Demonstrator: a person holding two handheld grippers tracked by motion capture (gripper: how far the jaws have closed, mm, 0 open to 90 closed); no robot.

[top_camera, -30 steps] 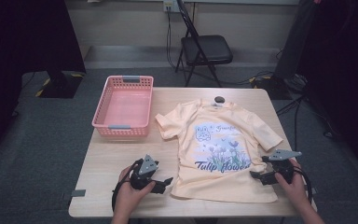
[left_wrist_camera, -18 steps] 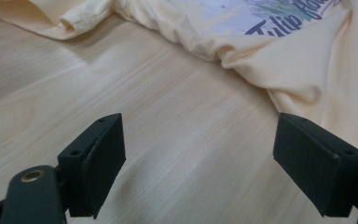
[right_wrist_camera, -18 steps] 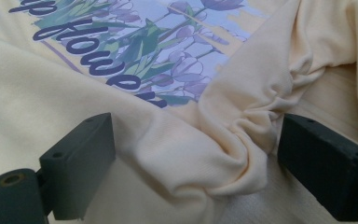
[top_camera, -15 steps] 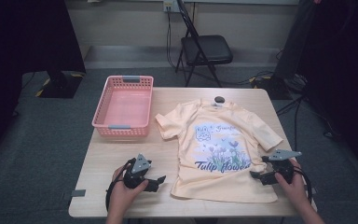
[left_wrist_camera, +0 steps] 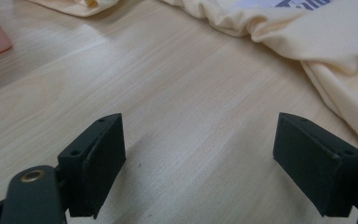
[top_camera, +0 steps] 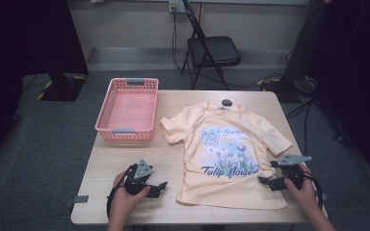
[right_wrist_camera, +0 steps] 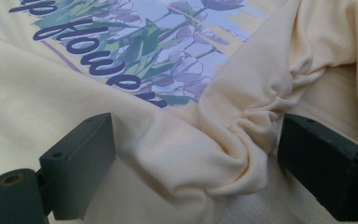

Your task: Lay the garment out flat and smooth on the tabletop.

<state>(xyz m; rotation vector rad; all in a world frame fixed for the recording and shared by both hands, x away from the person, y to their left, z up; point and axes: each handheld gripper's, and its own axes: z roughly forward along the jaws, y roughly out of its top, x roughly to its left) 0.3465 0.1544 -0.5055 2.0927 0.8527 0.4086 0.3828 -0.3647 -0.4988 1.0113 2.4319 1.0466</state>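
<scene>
- Pale yellow T-shirt (top_camera: 229, 154) spread face up on the wooden table (top_camera: 125, 159), collar toward the far edge, hem toward the person, print of tulips and the words "Tulip flowers" across the chest.
- Left gripper (top_camera: 160, 186) low over bare tabletop just beside the shirt's lower left edge, held in the person's left hand (top_camera: 125, 202); jaws spread wide in the left gripper view (left_wrist_camera: 214, 172), nothing between them but wood grain, shirt edge near the right jaw yet apart from it.
- Right gripper (top_camera: 265, 181) at the shirt's right side seam near the hem, held in the right hand (top_camera: 304, 192); jaws wide apart in the right gripper view (right_wrist_camera: 196, 172), a bunched fold of yellow cloth lying between them, touching or nearly touching the right jaw, not pinched.
- Pink plastic basket (top_camera: 107, 115) at the far left of the table, well apart from both grippers, just beside the shirt's left sleeve; slotted walls, grey handle at each short end, inside only its bare pink bottom.
- Small dark round object (top_camera: 227, 102) on the table just beyond the collar; too small to identify.
- Black folding chair (top_camera: 212, 50) on the floor beyond the table's far edge.
</scene>
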